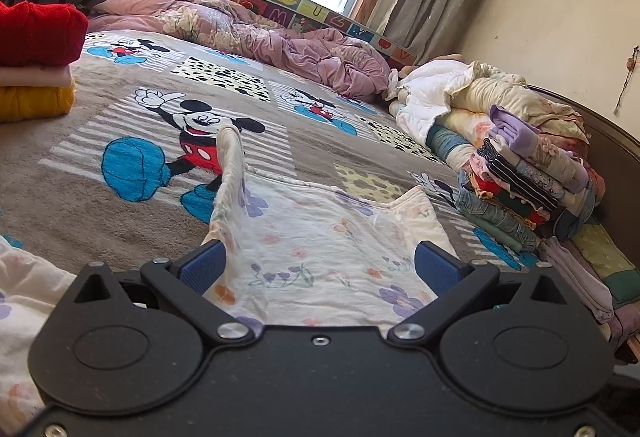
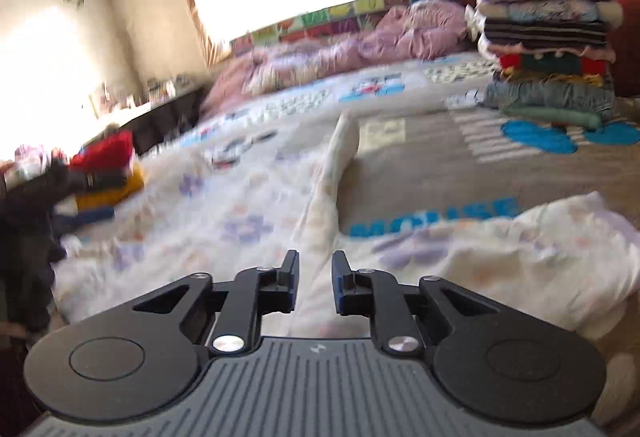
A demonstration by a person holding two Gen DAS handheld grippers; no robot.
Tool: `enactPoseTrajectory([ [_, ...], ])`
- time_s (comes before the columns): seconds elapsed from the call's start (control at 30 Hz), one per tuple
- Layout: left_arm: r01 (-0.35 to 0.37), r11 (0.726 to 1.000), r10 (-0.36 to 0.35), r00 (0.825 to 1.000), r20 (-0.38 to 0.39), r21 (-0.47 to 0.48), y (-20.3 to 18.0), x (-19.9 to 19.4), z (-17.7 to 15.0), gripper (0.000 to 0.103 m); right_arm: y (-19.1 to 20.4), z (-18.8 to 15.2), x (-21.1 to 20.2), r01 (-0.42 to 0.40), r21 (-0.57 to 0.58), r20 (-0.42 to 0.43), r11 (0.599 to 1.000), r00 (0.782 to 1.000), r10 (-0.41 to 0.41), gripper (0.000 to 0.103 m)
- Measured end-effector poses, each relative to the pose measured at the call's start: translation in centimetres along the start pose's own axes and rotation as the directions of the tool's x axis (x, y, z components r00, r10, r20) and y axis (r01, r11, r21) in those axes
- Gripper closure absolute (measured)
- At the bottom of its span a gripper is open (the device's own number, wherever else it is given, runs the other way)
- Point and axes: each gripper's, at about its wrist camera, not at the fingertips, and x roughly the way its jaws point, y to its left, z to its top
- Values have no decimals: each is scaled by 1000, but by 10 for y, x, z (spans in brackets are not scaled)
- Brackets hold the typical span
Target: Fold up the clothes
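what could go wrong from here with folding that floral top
1. The left gripper has its jaws wide open over the floral garment, so nothing pins the cloth; a tug from the other side could drag it out of shape.
2. The right gripper shows a narrow gap between its jaws with nothing gripped, and its view is blurred; a hurried grab might miss the hem.
3. The tall folded stack sits close by and leans; a wide swing could topple it.

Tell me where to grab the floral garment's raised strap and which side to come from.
Grip the floral garment's raised strap about midway up, where it stands off the blanket. Come from the near side with one finger each side: it is narrow and rises toward the left gripper, so the open jaws likely straddle it.
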Motion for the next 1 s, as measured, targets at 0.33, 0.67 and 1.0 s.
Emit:
enactPoseTrajectory([
  [0.33,19,961,0,998,-69,276,-35,-7,-23,35,-2,-14,-9,66,13,-13,998,998,-66,92],
  [0.67,94,685,97,971,-218,723,-97,6,-112,51,-7,-11,-6,109,49,-27,993,994,-107,92],
  [1.0,191,724,29,951,-307,663,-79,-6,-94,46,21,3,-7,43,-22,41,999,998,-42,87],
])
